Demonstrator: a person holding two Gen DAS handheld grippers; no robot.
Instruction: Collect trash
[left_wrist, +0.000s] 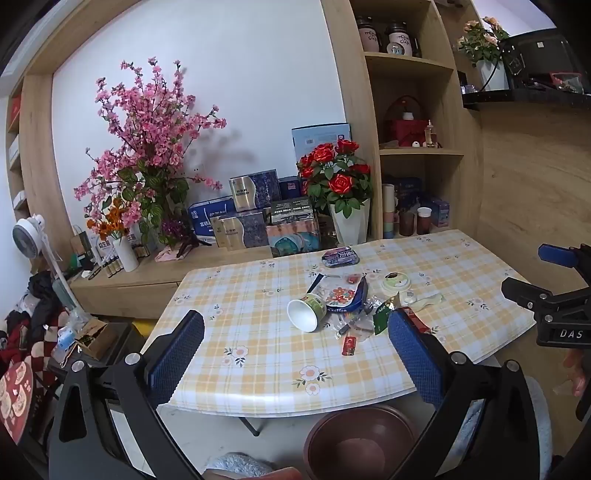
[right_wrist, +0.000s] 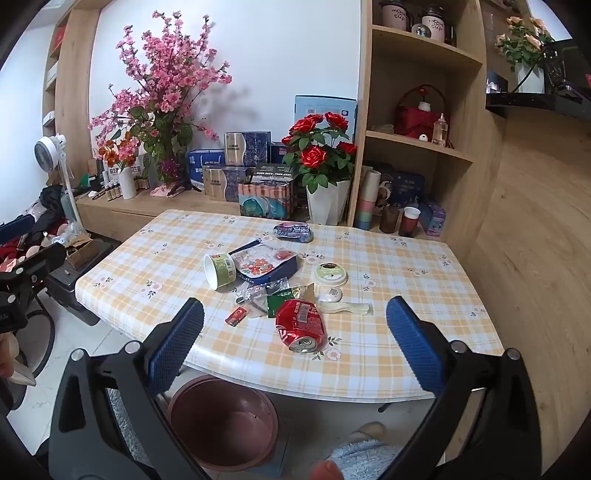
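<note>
both grippers hover off the near edge of the table (right_wrist: 388, 258), tilted down at it. left gripper (left_wrist: 295, 354) and right gripper (right_wrist: 295, 343) both have jaws spread wide, holding nothing. the trash sits mid-table: crushed red can (right_wrist: 301, 325), tipped paper cup (right_wrist: 219, 269), wrappers. brown bin (right_wrist: 221, 421) is on the floor below the edge.
</note>
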